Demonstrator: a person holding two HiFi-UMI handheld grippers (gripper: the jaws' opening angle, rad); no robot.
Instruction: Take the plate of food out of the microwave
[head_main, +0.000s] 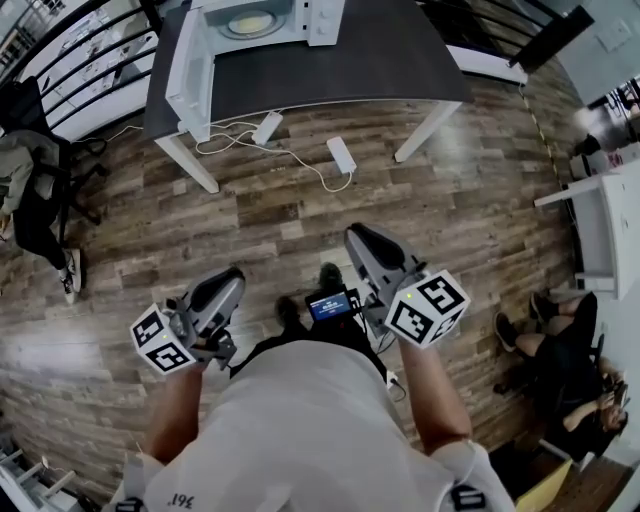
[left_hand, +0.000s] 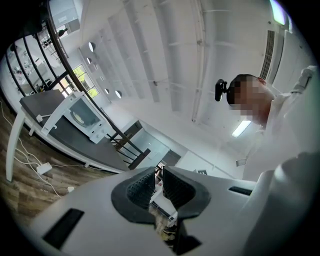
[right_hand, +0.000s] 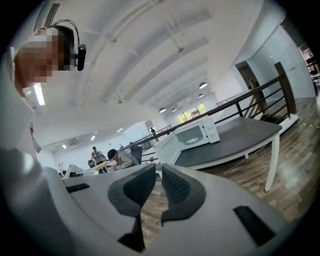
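Plate of food (head_main: 250, 22) sits inside the microwave (head_main: 325, 20), on the round tray in its cavity, with a pale yellowish heap on it; what the food is cannot be made out. The microwave's door (head_main: 188, 70) is swung wide open toward the left. The microwave stands at the far left part of a dark tabletop (head_main: 360, 65) on white legs. Below the tabletop's near edge, two white power bricks (head_main: 340, 155) and their looping cables lie on the wooden floor (head_main: 300, 220).

Both grippers are well apart from the microwave, held close to the person's body in the head view. The left gripper (head_main: 232, 278) has its jaws drawn almost together with only a slim gap, and nothing is between them; its own view shows the ribbed pads (left_hand: 141, 189) bare. The right gripper (head_main: 360, 238) is the same, with its jaws nearly closed and empty.

In the right gripper view, the open microwave (right_hand: 197, 132) and the plate (right_hand: 191, 141) show far off, beyond the jaws. The left gripper view has them small at the left (left_hand: 82, 117).
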